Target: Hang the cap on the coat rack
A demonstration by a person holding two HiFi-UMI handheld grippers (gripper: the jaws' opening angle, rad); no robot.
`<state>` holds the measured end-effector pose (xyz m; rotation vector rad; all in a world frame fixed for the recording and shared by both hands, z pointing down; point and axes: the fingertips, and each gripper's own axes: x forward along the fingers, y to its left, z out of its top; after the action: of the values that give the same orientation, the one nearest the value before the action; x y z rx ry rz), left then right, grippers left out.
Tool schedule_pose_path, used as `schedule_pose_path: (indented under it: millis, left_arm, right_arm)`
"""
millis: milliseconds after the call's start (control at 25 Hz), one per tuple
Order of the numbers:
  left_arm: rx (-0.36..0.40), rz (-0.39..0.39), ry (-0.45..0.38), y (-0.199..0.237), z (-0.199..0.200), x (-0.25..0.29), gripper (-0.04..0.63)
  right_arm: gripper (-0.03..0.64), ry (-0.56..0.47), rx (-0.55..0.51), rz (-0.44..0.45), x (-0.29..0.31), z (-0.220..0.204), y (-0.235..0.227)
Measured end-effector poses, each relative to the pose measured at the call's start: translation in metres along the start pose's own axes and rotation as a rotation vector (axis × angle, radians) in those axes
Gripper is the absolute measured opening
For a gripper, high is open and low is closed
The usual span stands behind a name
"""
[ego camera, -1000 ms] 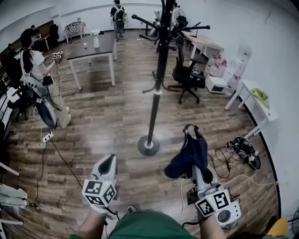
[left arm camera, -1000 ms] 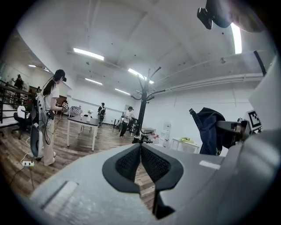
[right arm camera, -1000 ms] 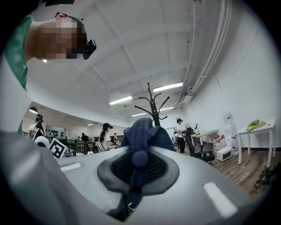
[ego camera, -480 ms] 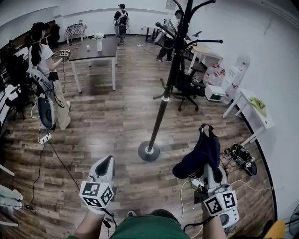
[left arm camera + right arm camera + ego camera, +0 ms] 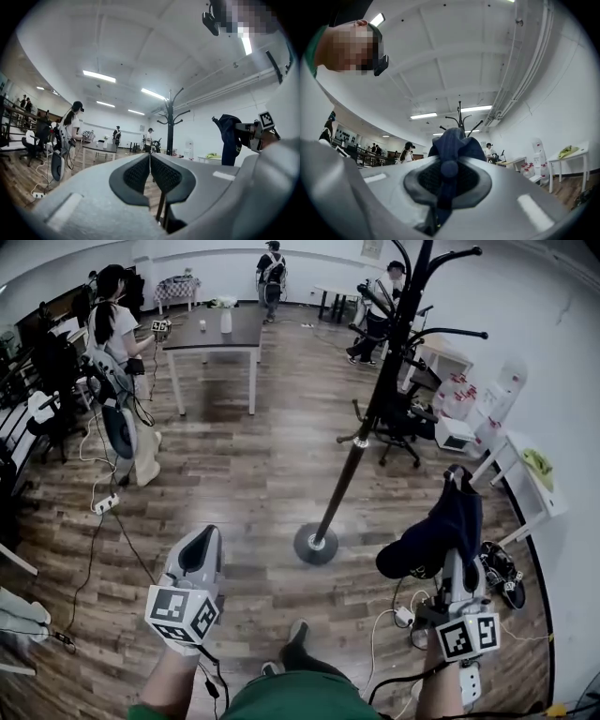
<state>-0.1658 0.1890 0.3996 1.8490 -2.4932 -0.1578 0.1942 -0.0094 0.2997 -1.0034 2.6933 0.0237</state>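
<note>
The right hand-held gripper (image 5: 456,563) pinches the dark cap (image 5: 439,532) near the rack (image 5: 362,441), while the left hand-held gripper (image 5: 200,547) is empty, jaws pressed together.

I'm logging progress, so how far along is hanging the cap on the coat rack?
Done: the dark blue fabric cap is picked up, clamped in the right gripper. In hand: it is held up in the air, apart from the tall black metal coat rack. Left: hooking it onto a peg; no peg visibly bears it. The left gripper is shut and empty.
</note>
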Motion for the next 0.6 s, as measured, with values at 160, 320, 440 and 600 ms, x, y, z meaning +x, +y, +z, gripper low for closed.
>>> schedule_pose_path:
  millis: [160,320,440,600]
  left_arm:
    - [0.016,0.088,-0.071,0.026,0.027,-0.001,0.014]
    - [-0.005,0.152,-0.068,0.048,0.024,0.008,0.014]
    - [-0.013,0.172,-0.052,0.055,0.018,0.025,0.014]
    - [-0.016,0.183,-0.047,0.057,0.017,0.055,0.014]
  right_arm:
    - [0.018,-0.052,0.018,-0.003,0.028,0.008,-0.008]
    - [0.018,-0.086,0.022,0.019,0.060,0.012,-0.013]
    - [0.018,-0.093,0.024,0.029,0.084,0.008,-0.021]
    - [0.018,-0.095,0.034,0.035,0.115,0.003,-0.036]
